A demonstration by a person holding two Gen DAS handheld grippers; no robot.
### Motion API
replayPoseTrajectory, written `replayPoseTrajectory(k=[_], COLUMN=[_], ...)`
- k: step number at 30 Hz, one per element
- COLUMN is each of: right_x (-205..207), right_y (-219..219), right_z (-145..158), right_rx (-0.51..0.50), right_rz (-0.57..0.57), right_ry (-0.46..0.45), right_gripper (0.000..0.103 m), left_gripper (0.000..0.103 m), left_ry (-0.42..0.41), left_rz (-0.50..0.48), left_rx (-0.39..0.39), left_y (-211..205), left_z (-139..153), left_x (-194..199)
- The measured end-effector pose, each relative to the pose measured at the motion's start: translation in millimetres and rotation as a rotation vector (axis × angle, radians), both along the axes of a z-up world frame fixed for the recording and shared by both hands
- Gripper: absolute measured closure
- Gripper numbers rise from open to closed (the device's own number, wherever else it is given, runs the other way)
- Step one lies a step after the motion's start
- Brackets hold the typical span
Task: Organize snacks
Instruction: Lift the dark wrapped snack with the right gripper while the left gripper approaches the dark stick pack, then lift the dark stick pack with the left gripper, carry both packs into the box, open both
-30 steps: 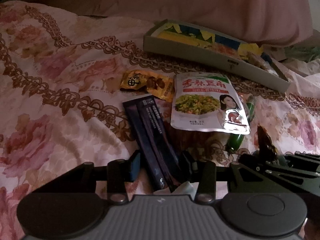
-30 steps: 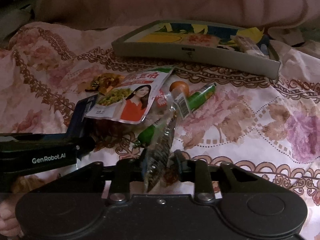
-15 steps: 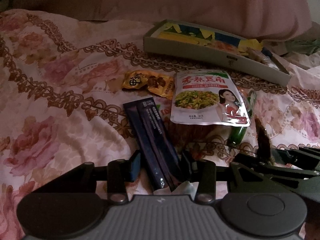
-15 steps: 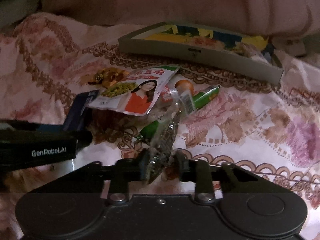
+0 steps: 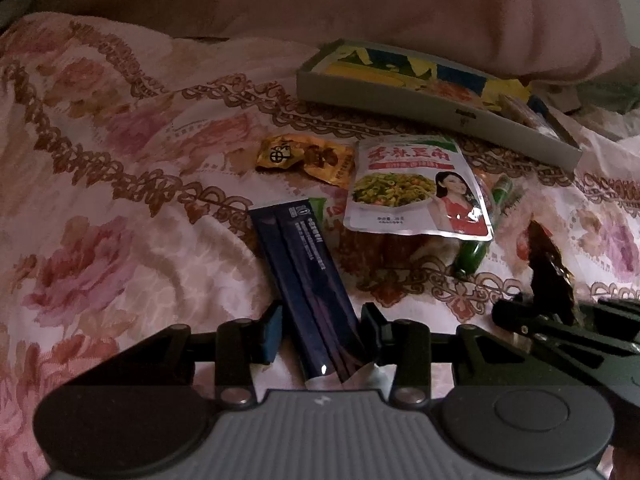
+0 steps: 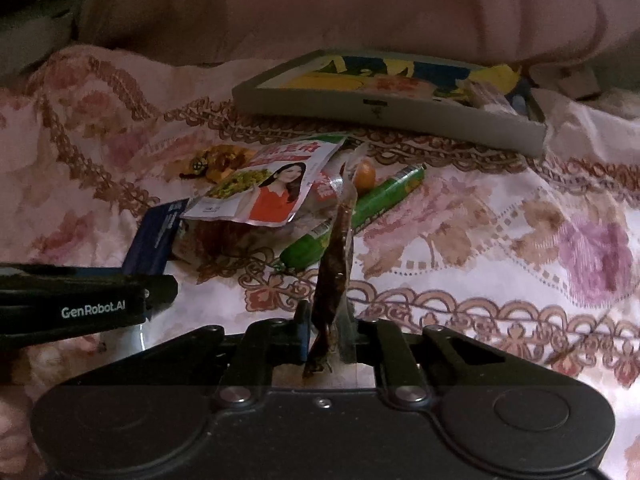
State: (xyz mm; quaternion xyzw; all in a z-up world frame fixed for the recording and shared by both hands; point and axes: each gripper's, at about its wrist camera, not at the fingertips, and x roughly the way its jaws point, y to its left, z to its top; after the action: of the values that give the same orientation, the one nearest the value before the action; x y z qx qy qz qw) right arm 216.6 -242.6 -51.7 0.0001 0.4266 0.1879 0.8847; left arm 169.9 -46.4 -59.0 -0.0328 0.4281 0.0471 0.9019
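Flowery bed cover (image 5: pixel 120 208) lies under scattered snacks. Right claw (image 6: pixel 326 340) has just pinched the brown snack pack (image 6: pixel 336 256); left claw (image 5: pixel 320 336) grips the dark blue packet (image 5: pixel 308 264). Both look ready for the box (image 6: pixel 384 108).

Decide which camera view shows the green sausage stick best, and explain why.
The right wrist view: the green sausage stick lies nearly full length there. The left wrist view shows only its ends, the rest hidden under the white snack pouch.
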Motion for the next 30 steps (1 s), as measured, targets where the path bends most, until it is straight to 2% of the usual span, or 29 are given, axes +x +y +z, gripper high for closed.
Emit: replayPoseTrajectory(k=[11, 17, 25, 30], right_x=[-7, -8, -6, -3], right_y=[-15, -17, -25, -34], right_z=[10, 17, 28, 38], right_rx=[0.106, 0.129, 0.168, 0.198], right_rz=[-0.044, -0.045, -0.070, -0.090], right_ry=[0.029, -0.002, -0.040, -0.072], right_gripper=[0.090, 0.090, 0.090, 0.090], left_gripper=[0.059, 0.059, 0.059, 0.059], left_ry=[-0.033, -0.068, -0.134, -0.192], left_rz=[0.064, 0.062, 0.112, 0.099], left_rx=[-0.068, -0.069, -0.129, -0.111], left_y=[0, -6, -9, -19], left_z=[5, 10, 21, 35], left_x=[-17, -22, -27, -22])
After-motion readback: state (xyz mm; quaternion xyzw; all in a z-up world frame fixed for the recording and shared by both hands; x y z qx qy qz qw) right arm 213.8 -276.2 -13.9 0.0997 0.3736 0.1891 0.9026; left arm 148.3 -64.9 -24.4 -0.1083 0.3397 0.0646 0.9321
